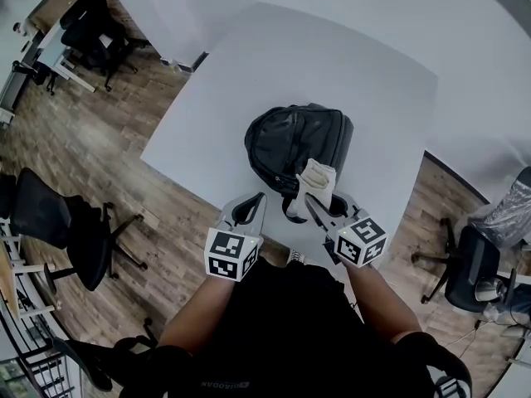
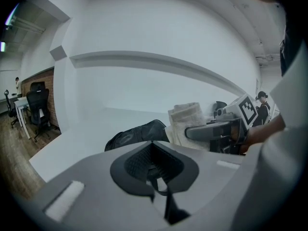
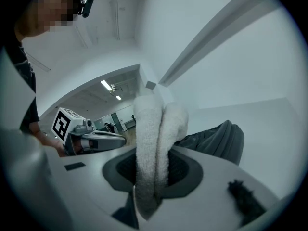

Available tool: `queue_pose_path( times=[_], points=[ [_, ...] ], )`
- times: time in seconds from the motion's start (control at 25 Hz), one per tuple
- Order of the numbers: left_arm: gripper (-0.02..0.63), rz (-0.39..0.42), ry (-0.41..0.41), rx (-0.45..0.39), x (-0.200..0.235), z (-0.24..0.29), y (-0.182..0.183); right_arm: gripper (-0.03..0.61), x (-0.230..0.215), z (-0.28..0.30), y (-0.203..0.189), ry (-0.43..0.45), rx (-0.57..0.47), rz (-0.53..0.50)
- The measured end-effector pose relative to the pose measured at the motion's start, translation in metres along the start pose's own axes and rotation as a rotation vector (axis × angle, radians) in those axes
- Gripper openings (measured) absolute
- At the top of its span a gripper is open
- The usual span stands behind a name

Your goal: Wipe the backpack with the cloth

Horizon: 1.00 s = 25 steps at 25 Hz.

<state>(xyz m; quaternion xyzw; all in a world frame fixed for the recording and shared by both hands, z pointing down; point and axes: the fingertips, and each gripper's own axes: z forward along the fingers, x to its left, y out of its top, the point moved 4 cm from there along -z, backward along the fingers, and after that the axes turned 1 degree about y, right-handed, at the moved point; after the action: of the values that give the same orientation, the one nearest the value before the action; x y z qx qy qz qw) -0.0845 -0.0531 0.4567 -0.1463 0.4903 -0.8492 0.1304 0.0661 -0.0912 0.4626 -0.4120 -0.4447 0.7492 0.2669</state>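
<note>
A black backpack [image 1: 294,139] lies on the white table [image 1: 332,65], near its front edge. My right gripper [image 1: 309,199] is shut on a folded off-white cloth [image 1: 317,178], which rests against the near edge of the backpack. In the right gripper view the cloth [image 3: 154,129] stands up out of the right gripper [image 3: 154,150], with the backpack [image 3: 216,141] just behind it. My left gripper [image 1: 259,199] hovers at the table's front edge, left of the cloth, shut and holding nothing. From the left gripper [image 2: 154,146] I see the backpack [image 2: 137,134], the cloth [image 2: 185,119] and the right gripper [image 2: 211,129].
The table's left edge [image 1: 178,123] drops to wood floor. A black office chair [image 1: 58,222] stands at the left, another [image 1: 473,272] at the right, and more chairs [image 1: 95,23] beside a desk at far left. A white wall runs behind the table.
</note>
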Motion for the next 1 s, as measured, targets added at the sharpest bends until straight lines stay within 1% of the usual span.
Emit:
queue_pose_path(
  times=[0.16, 0.28, 0.44, 0.6, 0.8, 1.0],
  points=[
    [0.006, 0.018, 0.006, 0.012, 0.004, 0.004, 0.002, 0.094, 0.002, 0.004, -0.002, 0.017, 0.005, -0.019],
    [0.006, 0.033, 0.001, 0.01, 0.009, 0.007, 0.005, 0.094, 0.001, 0.008, -0.004, 0.01, 0.007, -0.004],
    [0.006, 0.028, -0.025, 0.014, 0.023, 0.014, 0.002, 0.094, 0.002, 0.021, -0.005, -0.01, 0.019, -0.006],
    [0.006, 0.033, -0.067, 0.02, 0.043, 0.021, 0.002, 0.094, -0.001, 0.037, -0.002, -0.068, 0.01, 0.012],
    [0.006, 0.04, -0.118, 0.031, 0.069, 0.026, 0.001, 0.094, -0.01, 0.058, 0.0, -0.153, -0.021, 0.109],
    [0.006, 0.041, -0.161, 0.038, 0.092, 0.032, -0.004, 0.094, -0.011, 0.082, 0.0, -0.199, -0.001, 0.116]
  ],
)
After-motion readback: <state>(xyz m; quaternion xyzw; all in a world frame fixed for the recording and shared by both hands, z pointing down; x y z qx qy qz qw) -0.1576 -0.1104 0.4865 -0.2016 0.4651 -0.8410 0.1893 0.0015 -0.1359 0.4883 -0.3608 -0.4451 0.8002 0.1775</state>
